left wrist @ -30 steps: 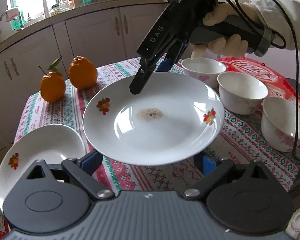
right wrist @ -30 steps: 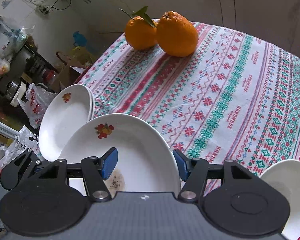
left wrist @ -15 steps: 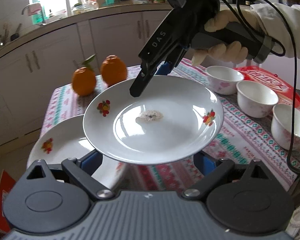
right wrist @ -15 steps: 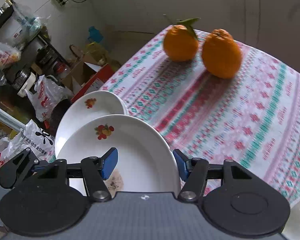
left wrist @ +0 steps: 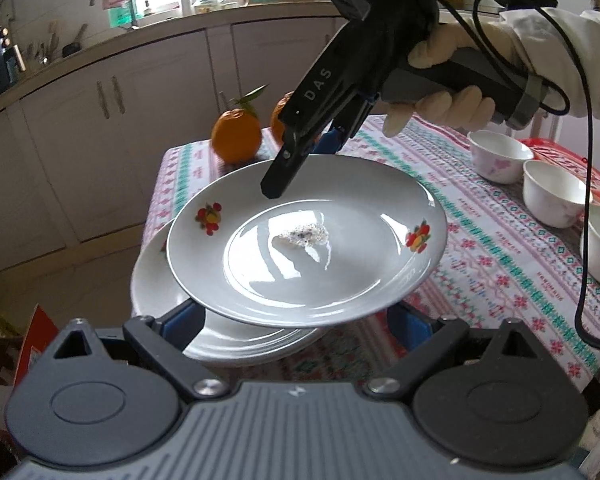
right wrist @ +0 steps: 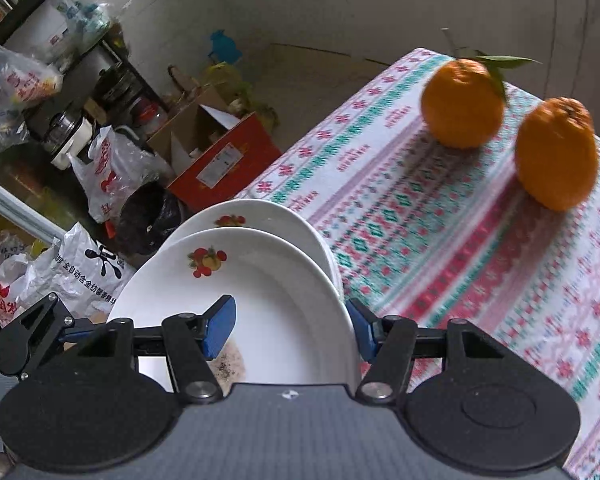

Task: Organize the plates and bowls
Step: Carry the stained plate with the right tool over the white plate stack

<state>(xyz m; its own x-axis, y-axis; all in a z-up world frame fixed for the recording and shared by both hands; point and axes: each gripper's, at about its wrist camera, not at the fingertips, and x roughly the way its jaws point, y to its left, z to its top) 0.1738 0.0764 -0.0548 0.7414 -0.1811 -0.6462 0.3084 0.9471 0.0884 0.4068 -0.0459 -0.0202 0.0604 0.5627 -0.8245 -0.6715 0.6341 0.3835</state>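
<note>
- Held plate (left wrist: 300, 252) now hangs directly over the lower plate (left wrist: 160, 292); a second ago the lower plate sat off to one side of it, only partly overlapped.
- Both wrist views have swung toward the table corner; oranges (right wrist: 508, 128) moved from top centre to the upper right of the right wrist view.
- Right gripper (right wrist: 290, 330) clamps the held plate's rim, one blue pad above the plate, the other below, same hold as earlier.
- Left gripper (left wrist: 296, 324): plate rim lies between its blue pads, near edge hidden, cannot tell if it is pinching.
- Held plate is tilted, with a brown stain (left wrist: 304, 234) at centre.
- Lower plate sits at the tablecloth (right wrist: 440, 240) corner, its rim overhanging the edge above floor clutter.
- Three bowls (left wrist: 548, 192) stand well apart, on the far side.
- Open cloth lies between plates and oranges.
</note>
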